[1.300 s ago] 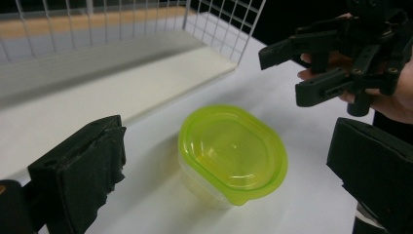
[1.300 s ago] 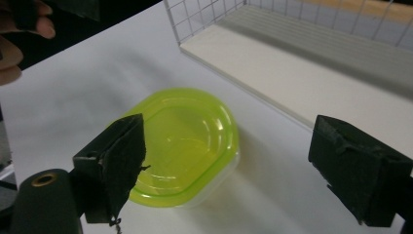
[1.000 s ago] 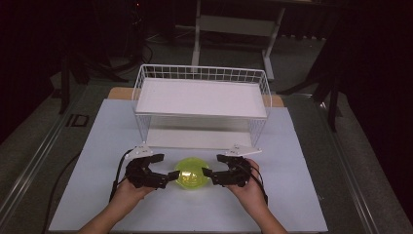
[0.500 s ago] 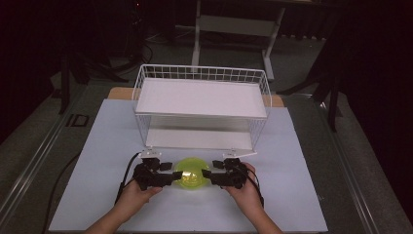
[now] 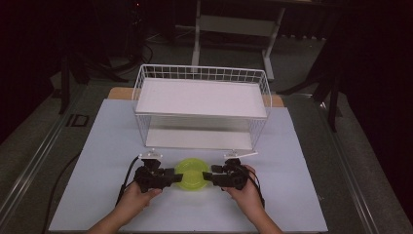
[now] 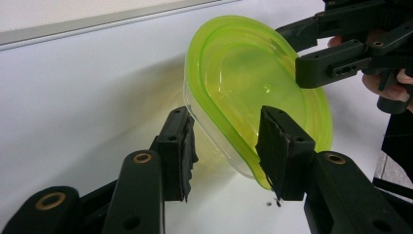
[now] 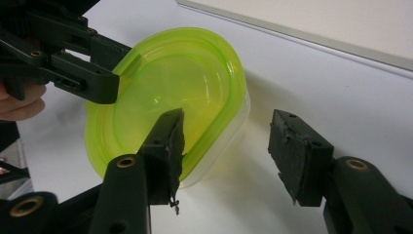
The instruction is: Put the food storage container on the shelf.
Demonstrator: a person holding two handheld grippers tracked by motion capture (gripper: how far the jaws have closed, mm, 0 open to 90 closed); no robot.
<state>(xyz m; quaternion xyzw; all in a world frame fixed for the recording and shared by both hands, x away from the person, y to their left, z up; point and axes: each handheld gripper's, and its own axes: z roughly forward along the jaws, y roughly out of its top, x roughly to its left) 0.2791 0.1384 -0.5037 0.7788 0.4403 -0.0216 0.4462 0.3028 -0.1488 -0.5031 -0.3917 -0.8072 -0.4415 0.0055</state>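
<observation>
Container: one green-lidded clear plastic container [image 5: 192,174] sits on the white table sheet [image 5: 302,195], in front of the wire rack, between the two grippers.
Contents: through the translucent lid [image 6: 253,83] nothing can be seen inside it.
Left gripper [image 5: 171,176]: its jaws have just been closing; the container's near end stands between them. The right pad [image 6: 280,151] seems to touch the lid rim, the left pad stands a little apart from the wall.
Right gripper [image 5: 210,176]: its jaws have just been closing too. One pad [image 7: 168,146] lies at the lid rim, the other pad is well apart on the bare sheet, so the claw is spread.
Wire rack [image 5: 202,109]: white, just behind the container, with one upper shelf and one lower board, both bare.
In the way: nothing stands between container and rack.
Count: one container, one rack, two grippers, two hands.
</observation>
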